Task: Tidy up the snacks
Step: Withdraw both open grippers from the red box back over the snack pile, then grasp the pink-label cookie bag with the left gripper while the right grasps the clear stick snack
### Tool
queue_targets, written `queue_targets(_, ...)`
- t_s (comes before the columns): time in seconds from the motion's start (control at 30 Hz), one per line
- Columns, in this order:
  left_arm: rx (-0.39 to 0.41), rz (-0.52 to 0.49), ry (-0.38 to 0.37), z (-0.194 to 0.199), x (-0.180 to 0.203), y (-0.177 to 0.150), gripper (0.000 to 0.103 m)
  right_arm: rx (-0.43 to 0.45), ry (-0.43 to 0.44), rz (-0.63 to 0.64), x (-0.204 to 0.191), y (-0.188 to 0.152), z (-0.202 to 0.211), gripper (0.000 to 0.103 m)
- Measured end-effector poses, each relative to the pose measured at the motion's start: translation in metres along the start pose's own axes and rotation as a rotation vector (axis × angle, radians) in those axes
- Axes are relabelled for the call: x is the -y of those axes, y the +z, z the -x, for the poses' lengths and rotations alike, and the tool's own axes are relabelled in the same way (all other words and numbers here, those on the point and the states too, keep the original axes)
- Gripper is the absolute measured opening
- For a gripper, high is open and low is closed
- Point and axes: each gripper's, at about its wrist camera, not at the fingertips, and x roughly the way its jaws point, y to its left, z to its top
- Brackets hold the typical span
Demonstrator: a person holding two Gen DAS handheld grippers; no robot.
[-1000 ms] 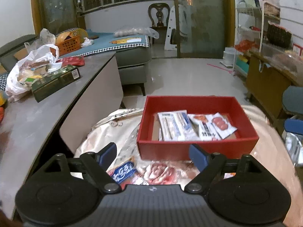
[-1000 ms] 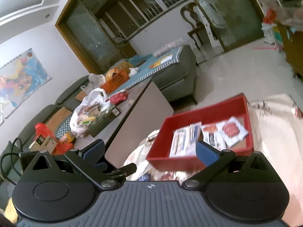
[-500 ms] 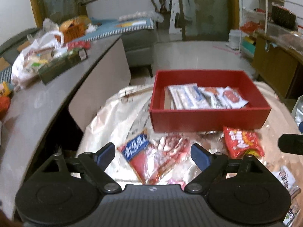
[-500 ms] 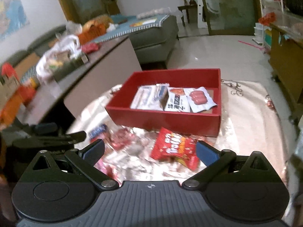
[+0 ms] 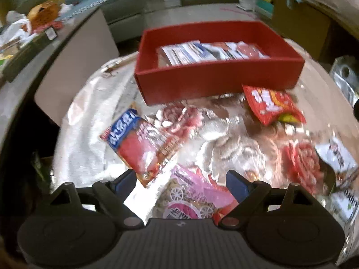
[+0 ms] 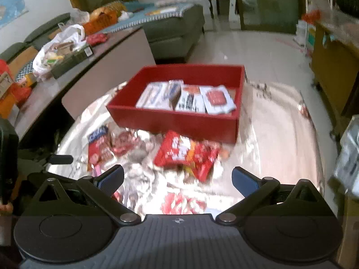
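Inside red box (image 6: 179,121): 4 flat snack packets (image 6: 190,99).

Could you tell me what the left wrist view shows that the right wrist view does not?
Only the left wrist view shows the pink snack packet lying between the open left gripper fingers, and white packets at the right edge.

Only the right wrist view shows the wall map and the open right gripper, with nothing between its fingers.

Both share the red box with packets inside, the red snack bag before it, the blue-and-red packet, and the shiny table cover.
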Motion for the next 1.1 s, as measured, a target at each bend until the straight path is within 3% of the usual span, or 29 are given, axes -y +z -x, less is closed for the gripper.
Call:
queue_targets(0.5, -0.093, -0.113, -0.035, -0.026, 0.012, -0.018, 0.084, -0.188, -0.019, 0.003, 0.013, -0.028, -0.028, 0.103)
queue_targets(0.83, -0.102, -0.065, -0.064, -0.024, 0.012, -0.018, 0.075, -0.258, -0.031, 0.002, 0.005, -0.022, -0.061, 0.103)
queue_targets(0.93, -0.102, -0.023, -0.070, -0.023, 0.006, -0.017, 0.070, -0.246, 0.043, -0.023, -0.006, -0.022, -0.057, 0.103)
queue_targets(1.0, -0.109, 0.011, -0.061, -0.021, 0.000, -0.015, 0.067, -0.251, 0.072, 0.021, -0.024, -0.024, -0.063, 0.103)
queue_targets(1.1, -0.107, 0.066, -0.045, -0.016, -0.013, -0.015, 0.060, -0.297, 0.045, 0.116, -0.053, -0.030, -0.085, 0.101)
